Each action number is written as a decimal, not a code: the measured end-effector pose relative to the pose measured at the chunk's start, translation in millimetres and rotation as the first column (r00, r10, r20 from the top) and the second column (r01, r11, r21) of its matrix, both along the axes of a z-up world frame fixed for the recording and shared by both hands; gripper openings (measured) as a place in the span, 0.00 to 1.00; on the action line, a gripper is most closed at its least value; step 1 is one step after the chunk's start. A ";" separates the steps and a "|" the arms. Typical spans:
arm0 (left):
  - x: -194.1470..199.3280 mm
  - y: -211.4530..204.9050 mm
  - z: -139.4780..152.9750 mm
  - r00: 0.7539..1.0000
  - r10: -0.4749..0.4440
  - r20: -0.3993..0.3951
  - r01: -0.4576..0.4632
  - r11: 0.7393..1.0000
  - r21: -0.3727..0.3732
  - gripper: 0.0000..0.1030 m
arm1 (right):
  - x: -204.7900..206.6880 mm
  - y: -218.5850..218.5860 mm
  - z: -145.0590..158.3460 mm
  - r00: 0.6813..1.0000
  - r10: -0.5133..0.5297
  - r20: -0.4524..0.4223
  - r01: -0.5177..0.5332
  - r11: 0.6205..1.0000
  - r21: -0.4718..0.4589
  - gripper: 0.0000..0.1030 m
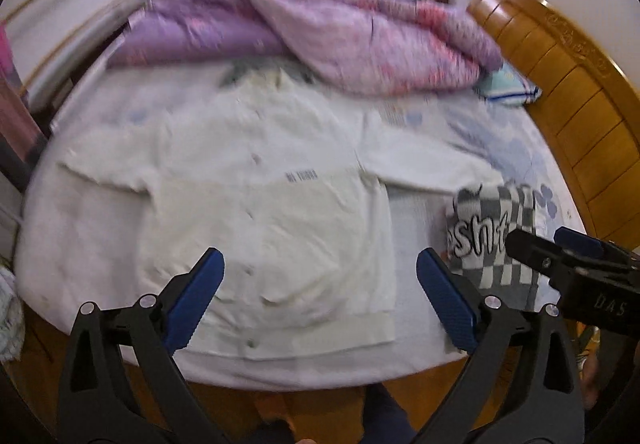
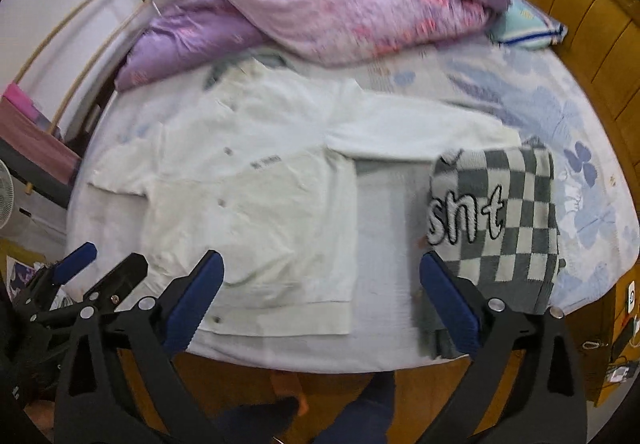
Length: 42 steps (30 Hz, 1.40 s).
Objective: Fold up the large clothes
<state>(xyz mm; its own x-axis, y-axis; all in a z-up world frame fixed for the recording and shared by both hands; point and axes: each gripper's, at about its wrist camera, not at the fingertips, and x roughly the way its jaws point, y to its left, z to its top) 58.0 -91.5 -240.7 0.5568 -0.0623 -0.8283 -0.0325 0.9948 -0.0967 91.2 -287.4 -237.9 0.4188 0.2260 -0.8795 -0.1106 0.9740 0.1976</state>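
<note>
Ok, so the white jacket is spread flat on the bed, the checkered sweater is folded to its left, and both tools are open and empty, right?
One detail is off: the checkered sweater lies to the right of the white jacket, not the left, as the right wrist view shows. The rest holds: the jacket is spread flat on the bed, and the left tool and right tool are open and empty.

A white shirt [image 1: 260,212] is lying spread flat on the bed [image 1: 500,148], sleeves out. The left gripper [image 1: 320,304] is hanging above its hem, jaws wide, gripping nothing. A checked garment [image 1: 496,232] is lying folded beside the shirt, under the right gripper [image 1: 556,244].
</note>
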 end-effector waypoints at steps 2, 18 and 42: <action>-13.6 13.1 26.8 0.999 -0.009 0.047 0.009 1.000 0.008 0.94 | -13.7 13.3 24.2 0.999 0.002 0.034 -0.002 1.000 0.005 0.92; -89.0 24.0 201.6 0.945 -0.035 0.325 -0.002 0.994 0.114 0.95 | -105.3 8.7 179.4 0.937 -0.054 0.345 0.058 0.998 -0.004 0.92; -176.6 -84.6 270.7 0.901 -0.024 0.433 -0.038 0.990 0.133 0.95 | -186.6 -80.0 236.1 0.846 -0.041 0.531 0.057 0.998 -0.015 0.92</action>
